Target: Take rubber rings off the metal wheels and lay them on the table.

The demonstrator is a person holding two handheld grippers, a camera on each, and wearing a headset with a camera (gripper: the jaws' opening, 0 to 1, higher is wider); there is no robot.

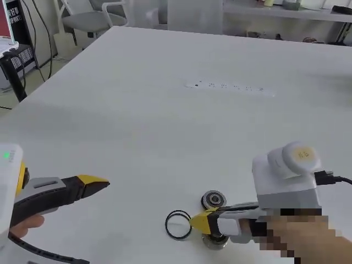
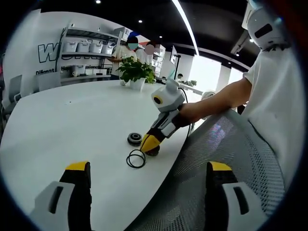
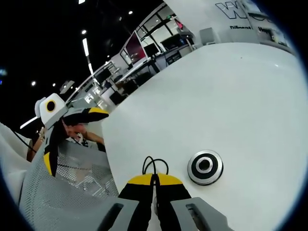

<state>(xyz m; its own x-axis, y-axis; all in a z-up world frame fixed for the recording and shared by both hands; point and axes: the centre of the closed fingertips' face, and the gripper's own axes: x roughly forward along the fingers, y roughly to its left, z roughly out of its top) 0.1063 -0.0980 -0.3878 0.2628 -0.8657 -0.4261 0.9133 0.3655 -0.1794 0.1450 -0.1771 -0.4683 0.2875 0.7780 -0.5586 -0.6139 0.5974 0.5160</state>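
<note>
A broad white table stretches away from us toward grey office chairs at its far edge. We take the rubber ring as our marker. It lies flat on the tabletop close to our edge, thin and black, and it looks like two overlapping loops. Well beyond the ring, a pale strip lies flat on the table.

Well to the left of the ring, the left gripper hangs above the table, apart from everything on it. In its own view we see its yellow-tipped jaws standing wide apart with nothing between them. They face the ring, and a potted plant and shelves stand far behind the ring across the room.

At the ring's right edge sits the right gripper, low over the table and pointing left. In the right gripper view its two yellow tips are pressed together and the ring's near edge runs into them. The claw therefore appears clenched on the ring there, though the tips hide the exact bite.

Just right of the ring, under that gripper's jaws, sits one metal wheel, mostly covered. A second metal wheel lies flat just beyond and to the right of the ring, apart from it. Its round face shows dark and light bands around a bright hub.
</note>
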